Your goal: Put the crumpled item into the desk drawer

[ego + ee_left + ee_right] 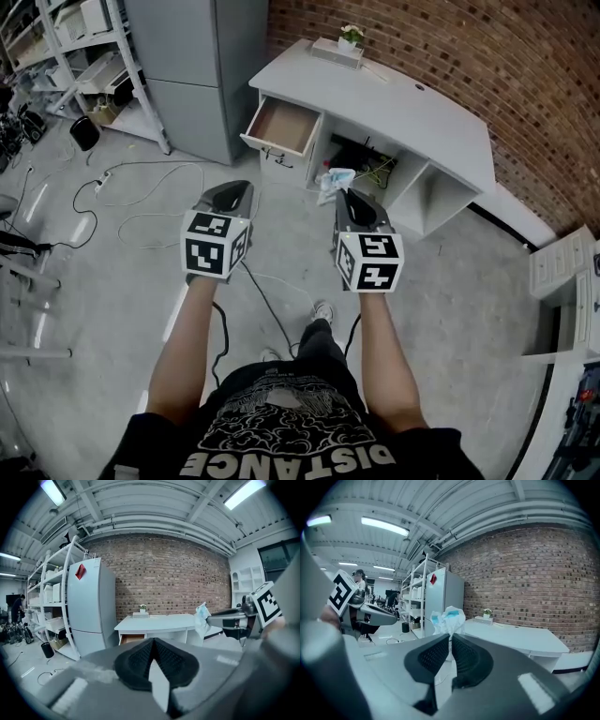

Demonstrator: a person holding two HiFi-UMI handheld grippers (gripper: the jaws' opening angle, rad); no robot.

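Observation:
The crumpled item point(335, 181) is a white and blue wad. My right gripper point(346, 194) is shut on it and holds it in the air in front of the white desk point(412, 108). In the right gripper view the wad point(448, 619) sticks up out of the closed jaws of that gripper point(450, 637). The desk drawer point(281, 127) stands pulled out at the desk's left end, its brown bottom bare. My left gripper point(232, 199) is shut with nothing in it, level with the right one and to its left. The left gripper view shows the drawer point(132, 639) ahead and the wad point(202, 618) to the right.
A tall grey cabinet point(197, 66) stands just left of the drawer, with metal shelves point(94, 56) beyond it. Cables point(141, 202) trail over the grey floor. A small plant point(350, 37) sits on the desk top against the brick wall point(487, 56). White drawers point(562, 258) stand at the right.

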